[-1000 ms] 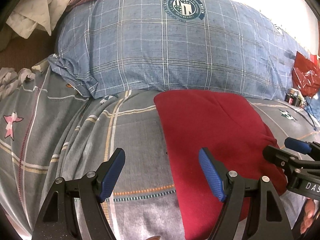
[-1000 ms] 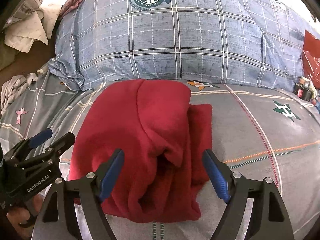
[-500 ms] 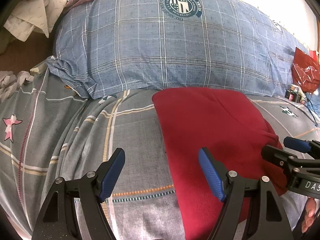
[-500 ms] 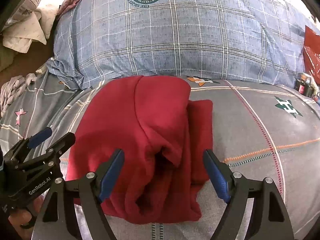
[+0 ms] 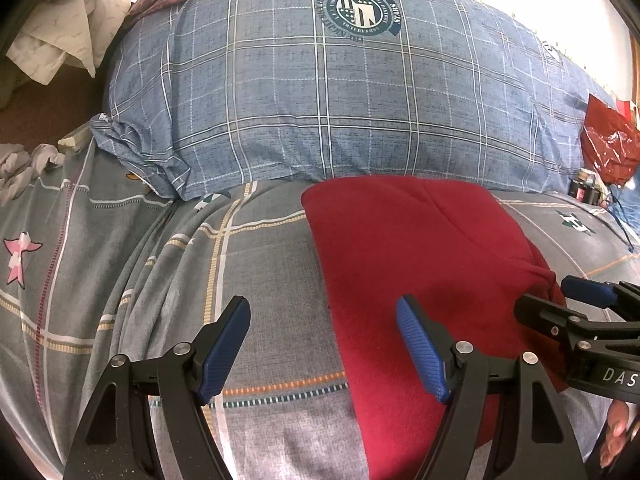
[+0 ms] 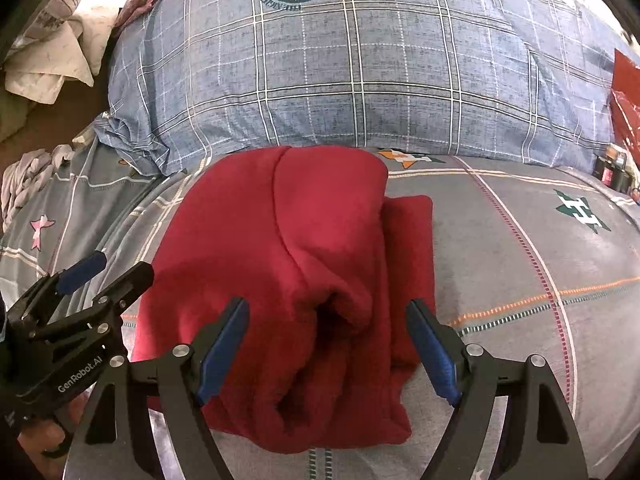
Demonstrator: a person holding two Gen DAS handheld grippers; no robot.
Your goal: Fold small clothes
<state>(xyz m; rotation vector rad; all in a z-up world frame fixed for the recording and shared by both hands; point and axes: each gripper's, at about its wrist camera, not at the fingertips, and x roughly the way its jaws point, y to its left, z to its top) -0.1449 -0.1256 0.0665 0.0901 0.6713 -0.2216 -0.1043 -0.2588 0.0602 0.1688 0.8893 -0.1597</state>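
A red fleece garment (image 6: 288,264) lies folded over on the grey patterned bedsheet (image 6: 520,280), its top layer rumpled into a hollow near the front. My right gripper (image 6: 328,336) hovers open just above its near part, nothing between the blue pads. In the left wrist view the same red garment (image 5: 420,264) fills the right half; my left gripper (image 5: 324,340) is open over its left edge, one finger above bare sheet (image 5: 260,272), the other above the red cloth. Each gripper shows at the edge of the other's view.
A large blue plaid pillow (image 5: 340,108) with a round crest lies right behind the garment. White and maroon cloths (image 5: 60,40) are piled at the far left. A red plastic bag (image 5: 608,148) and small dark containers (image 5: 586,190) sit at the far right.
Both views have shifted very slightly; the garment lies the same and both grippers hold the same width.
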